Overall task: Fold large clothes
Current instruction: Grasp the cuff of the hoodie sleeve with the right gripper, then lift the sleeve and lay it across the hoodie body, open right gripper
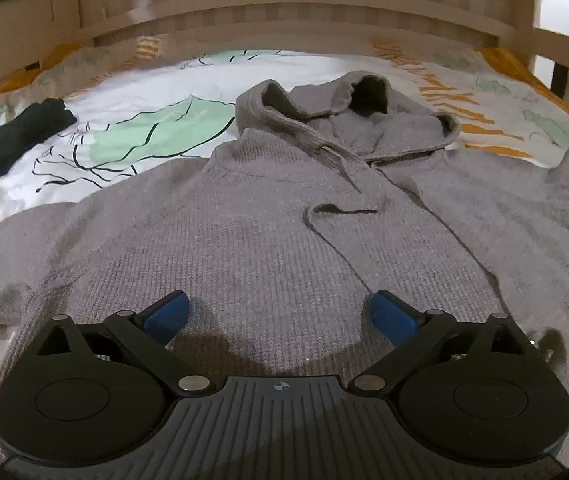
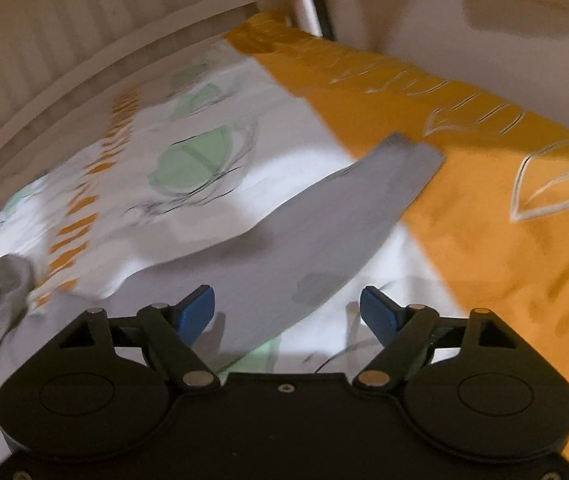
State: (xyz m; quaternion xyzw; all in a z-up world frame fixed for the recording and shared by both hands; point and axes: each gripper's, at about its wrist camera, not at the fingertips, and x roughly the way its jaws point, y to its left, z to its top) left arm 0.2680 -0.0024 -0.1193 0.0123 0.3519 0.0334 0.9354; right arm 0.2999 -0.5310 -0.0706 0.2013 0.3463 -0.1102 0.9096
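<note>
Here, both hand-held grippers — left (image 1: 276, 314), right (image 2: 287, 312) — hang agape, holding nothing; the right should pinch the hoodie's (image 1: 268, 232) sleeve (image 2: 324, 232) cuff squarely — then fold inward.

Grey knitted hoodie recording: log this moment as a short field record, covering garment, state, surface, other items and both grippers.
garment: grey knitted hoodie
state: spread flat, front up, hood at the far end, unfolded
sleeve: grey sleeve stretched out sideways
surface: leaf-print white and orange bedcover
other items: dark folded cloth at far left
left gripper: open, over the hoodie's lower body
right gripper: open, over the sleeve
</note>
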